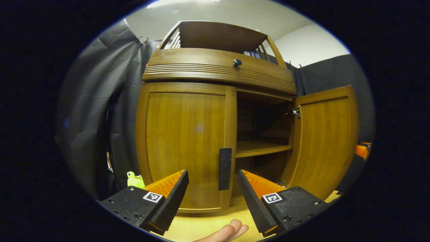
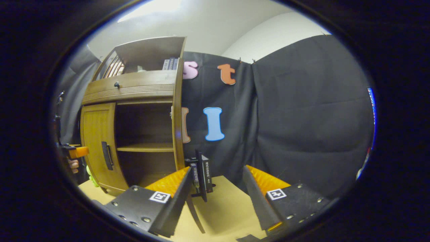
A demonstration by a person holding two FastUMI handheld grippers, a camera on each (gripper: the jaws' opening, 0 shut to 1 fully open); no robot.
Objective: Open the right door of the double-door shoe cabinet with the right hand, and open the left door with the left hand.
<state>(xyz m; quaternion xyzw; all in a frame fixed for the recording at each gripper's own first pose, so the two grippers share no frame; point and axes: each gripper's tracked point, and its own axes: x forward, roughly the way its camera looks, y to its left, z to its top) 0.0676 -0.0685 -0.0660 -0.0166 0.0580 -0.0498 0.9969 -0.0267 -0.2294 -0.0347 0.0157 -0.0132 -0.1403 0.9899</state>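
The wooden shoe cabinet [image 1: 218, 67] stands straight ahead in the left gripper view. Its left door [image 1: 184, 141] is closed, with a black vertical handle [image 1: 225, 169] at its inner edge. Its right door [image 1: 324, 137] is swung wide open, baring a shelf [image 1: 262, 148]. My left gripper [image 1: 213, 201] is open, a short way in front of the handle and touching nothing. In the right gripper view the cabinet [image 2: 134, 89] is off to the left, its right door [image 2: 178, 141] edge-on. My right gripper [image 2: 218, 198] is open and empty, away from the cabinet. The left gripper [image 2: 75, 152] shows far left.
A light wooden table [image 1: 201, 225] carries the cabinet. A black stand with books [image 2: 201, 174] sits on the table [image 2: 221, 208] just beyond my right fingers. A yellow-green toy [image 1: 134, 179] lies left of the cabinet. Fingertips of a hand [image 1: 231, 232] show below.
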